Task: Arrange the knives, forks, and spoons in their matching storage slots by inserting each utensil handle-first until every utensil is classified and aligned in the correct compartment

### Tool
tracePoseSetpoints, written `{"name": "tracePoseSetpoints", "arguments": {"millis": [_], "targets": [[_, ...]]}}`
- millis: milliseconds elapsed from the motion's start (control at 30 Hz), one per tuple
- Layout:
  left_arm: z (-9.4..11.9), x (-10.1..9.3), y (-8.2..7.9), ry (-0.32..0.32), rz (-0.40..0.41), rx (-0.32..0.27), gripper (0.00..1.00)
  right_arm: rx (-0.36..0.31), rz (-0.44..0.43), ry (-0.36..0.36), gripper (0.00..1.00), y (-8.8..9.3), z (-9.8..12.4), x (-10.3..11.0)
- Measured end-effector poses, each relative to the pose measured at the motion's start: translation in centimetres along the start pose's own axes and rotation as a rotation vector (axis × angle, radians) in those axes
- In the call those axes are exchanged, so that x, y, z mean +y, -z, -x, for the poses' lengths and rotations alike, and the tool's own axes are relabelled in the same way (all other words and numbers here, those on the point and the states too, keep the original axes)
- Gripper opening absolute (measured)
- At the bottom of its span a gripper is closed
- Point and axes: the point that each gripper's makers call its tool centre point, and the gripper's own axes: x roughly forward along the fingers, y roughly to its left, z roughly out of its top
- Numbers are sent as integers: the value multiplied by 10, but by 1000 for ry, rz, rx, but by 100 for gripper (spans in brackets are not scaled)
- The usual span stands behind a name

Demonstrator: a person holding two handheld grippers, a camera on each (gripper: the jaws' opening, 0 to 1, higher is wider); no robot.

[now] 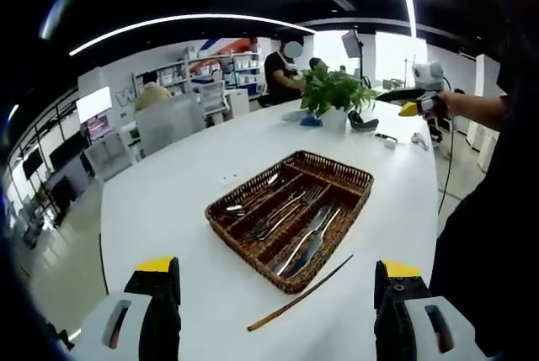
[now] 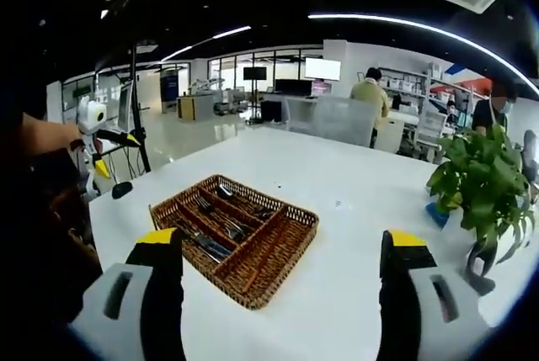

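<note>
Both grippers, left [image 1: 278, 294] and right [image 2: 282, 281], hover above the table [image 1: 168, 201] with jaws apart, holding nothing. Ahead sits the basket [image 1: 354, 177], cutlery already in its slots. One stick [image 1: 301, 294] lies just beside it. Sorting looks nearly done; next, probably, comes lifting that stick.

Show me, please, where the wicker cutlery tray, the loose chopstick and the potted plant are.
wicker cutlery tray [image 1: 221, 207]: left gripper view, its near-left rim.
loose chopstick [image 1: 300, 295]: left gripper view, mid-shaft, on the table beside the tray.
potted plant [image 2: 480, 177]: right gripper view, its leaves.
</note>
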Motion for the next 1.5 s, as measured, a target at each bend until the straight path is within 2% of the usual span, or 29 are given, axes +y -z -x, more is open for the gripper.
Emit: {"name": "tracePoseSetpoints", "arguments": {"millis": [133, 200, 267, 367, 467, 567, 633, 700, 800, 867, 933, 1000, 1100, 1133, 1233, 1333, 1400, 1500], "targets": [[-6, 6, 10, 23, -55, 45, 100, 6, -3, 8, 99, 1, -1, -4], [-12, 12, 17, 31, -52, 63, 98, 11, -1, 11, 99, 3, -2, -5], [-20, 16, 31, 59, -74, 102, 94, 15, -4, 12, 99, 5, -2, -6], [-31, 25, 49, 74, -80, 149, 93, 20, -9, 16, 99, 9, -2, -7], [-42, 23, 61, 112, -90, 180, 91, 44, -23, 22, 99, 19, -3, -9], [-52, 21, 76, 161, -74, 213, 85, 53, -29, 28, 99, 23, -2, -10], [-58, 23, 87, 170, -74, 231, 81, 64, -32, 32, 99, 27, -2, -10], [-63, 18, 98, 202, -77, 260, 77, 74, -32, 38, 99, 32, -2, -11], [-72, 14, 114, 246, -122, 301, 69, 78, -47, 44, 99, 34, -1, -11], [-77, 11, 120, 269, -136, 327, 64, 82, -46, 46, 99, 36, 0, -10], [-76, 6, 120, 299, -145, 337, 58, 86, -47, 48, 99, 38, 0, -10], [-83, 6, 131, 321, -152, 357, 54, 93, -54, 53, 99, 41, 1, -10], [-86, 7, 147, 324, -161, 430, 49, 97, -58, 55, 99, 42, 1, -9], [-86, 10, 156, 310, -149, 473, 48, 97, -58, 55, 99, 41, 1, -8], [-88, 6, 152, 316, -125, 450, 40, 99, -55, 53, 99, 41, 0, -6], [-85, -2, 153, 353, -122, 461, 33, 101, -54, 48, 99, 42, 0, -5], [-83, -16, 150, 405, -68, 454, 28, 101, -54, 47, 99, 42, -1, -5], [-83, -20, 148, 409, -97, 448, 27, 97, -54, 42, 99, 40, -3, -3]]}}
